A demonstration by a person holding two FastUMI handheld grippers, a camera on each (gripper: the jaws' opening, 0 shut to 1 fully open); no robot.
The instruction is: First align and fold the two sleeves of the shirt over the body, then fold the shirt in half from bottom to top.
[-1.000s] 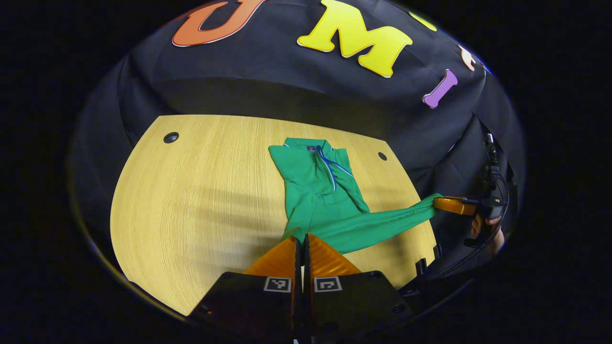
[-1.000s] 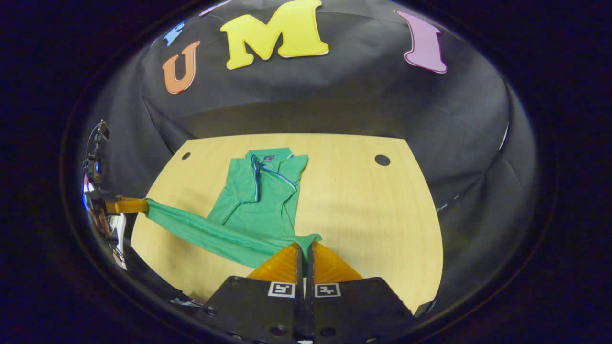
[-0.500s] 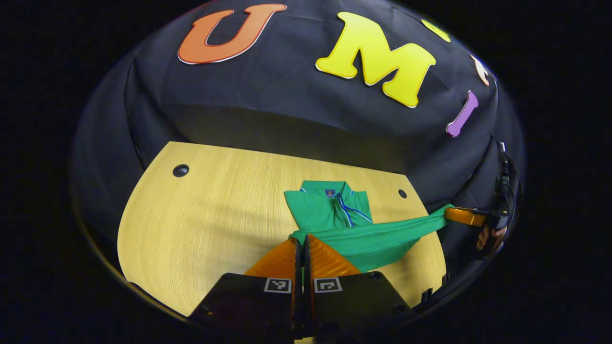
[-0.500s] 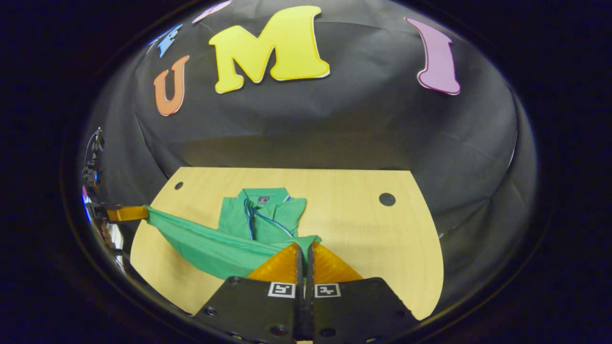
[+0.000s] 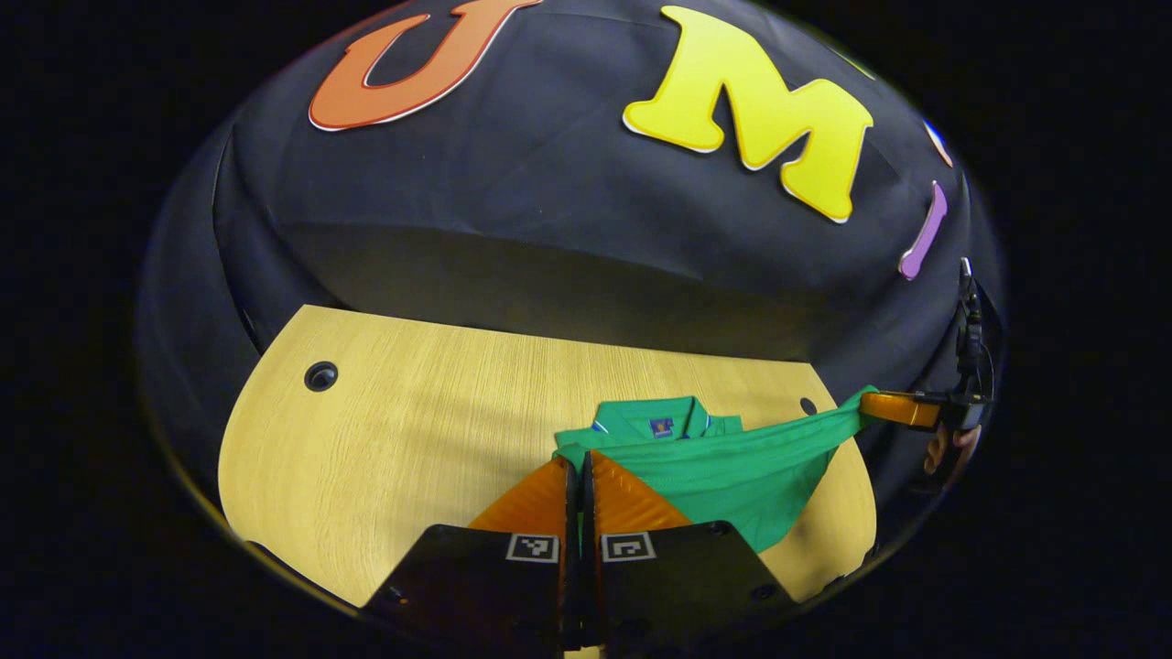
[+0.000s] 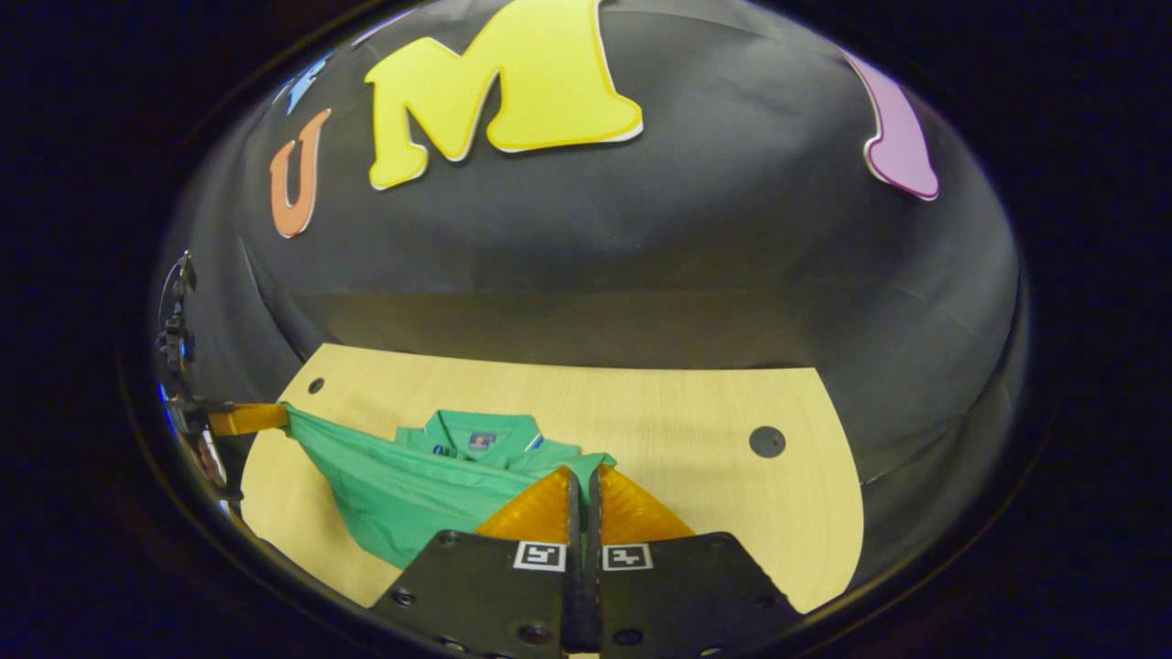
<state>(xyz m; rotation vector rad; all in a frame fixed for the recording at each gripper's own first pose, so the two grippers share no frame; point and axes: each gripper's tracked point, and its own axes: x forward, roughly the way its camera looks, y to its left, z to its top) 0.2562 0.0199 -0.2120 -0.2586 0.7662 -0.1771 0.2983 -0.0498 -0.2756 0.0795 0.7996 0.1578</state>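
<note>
A green polo shirt [image 5: 732,471] lies on the wooden table [image 5: 412,439], its collar [image 5: 655,421] toward the wall. Its bottom hem is raised and stretched between both grippers. My left gripper [image 5: 579,462] is shut on one hem corner. In the left gripper view, the right gripper [image 5: 870,405] pinches the other corner at the far right. In the right gripper view, my right gripper [image 6: 583,471] is shut on its hem corner of the shirt [image 6: 412,480], and the left gripper [image 6: 282,417] holds the far end. The hanging cloth hides the sleeves and most of the body; the collar [image 6: 476,435] peeks above it.
The table [image 6: 696,476] has round cable holes [image 5: 320,376] [image 6: 767,441] near its far corners. The black cloth wall stands close behind the table's far edge. A hand [image 5: 943,448] holds the right gripper at the table's right side.
Both grippers have carried the hem up and forward toward the collar. The raised cloth now covers most of the shirt's body, which lay open to view a second ago.
</note>
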